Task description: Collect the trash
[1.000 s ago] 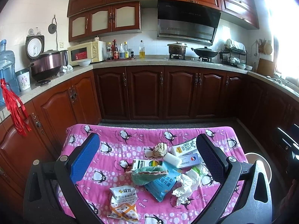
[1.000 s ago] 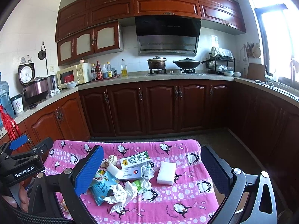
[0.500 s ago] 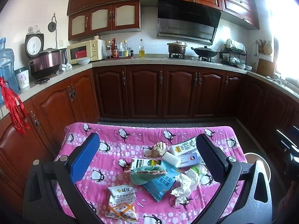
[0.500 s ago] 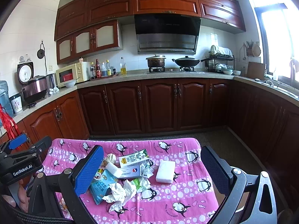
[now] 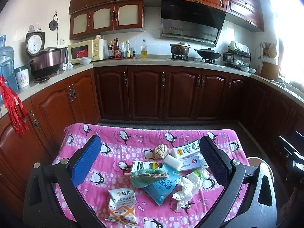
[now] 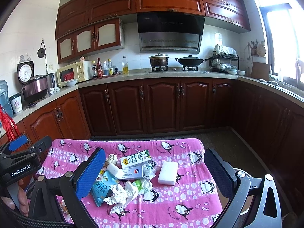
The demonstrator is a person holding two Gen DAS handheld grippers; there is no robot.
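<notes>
A pink penguin-print table (image 5: pixel 133 138) (image 6: pixel 190 199) holds a heap of trash. In the left wrist view I see a snack bag (image 5: pixel 121 207), a teal cloth (image 5: pixel 147 176), a blue packet (image 5: pixel 161 187), crumpled white paper (image 5: pixel 187 188), a brown paper ball (image 5: pixel 160 151) and cartons (image 5: pixel 187 149). The right wrist view adds a white sponge block (image 6: pixel 168 172), the milk carton (image 6: pixel 135 159) and the crumpled paper (image 6: pixel 121 195). My left gripper (image 5: pixel 150 155) hangs open above the heap. My right gripper (image 6: pixel 154 169) is open too, holding nothing.
Dark wooden cabinets (image 5: pixel 171 93) and a stone counter (image 6: pixel 171 75) wrap around the room. A round white bin rim (image 5: pixel 254 159) shows by the table's right edge. The left gripper's body (image 6: pixel 20 163) and a hand sit at the left of the right wrist view.
Both views have shifted only slightly; the table looks a touch nearer and lower. The trash has not moved and both grippers stay open.
</notes>
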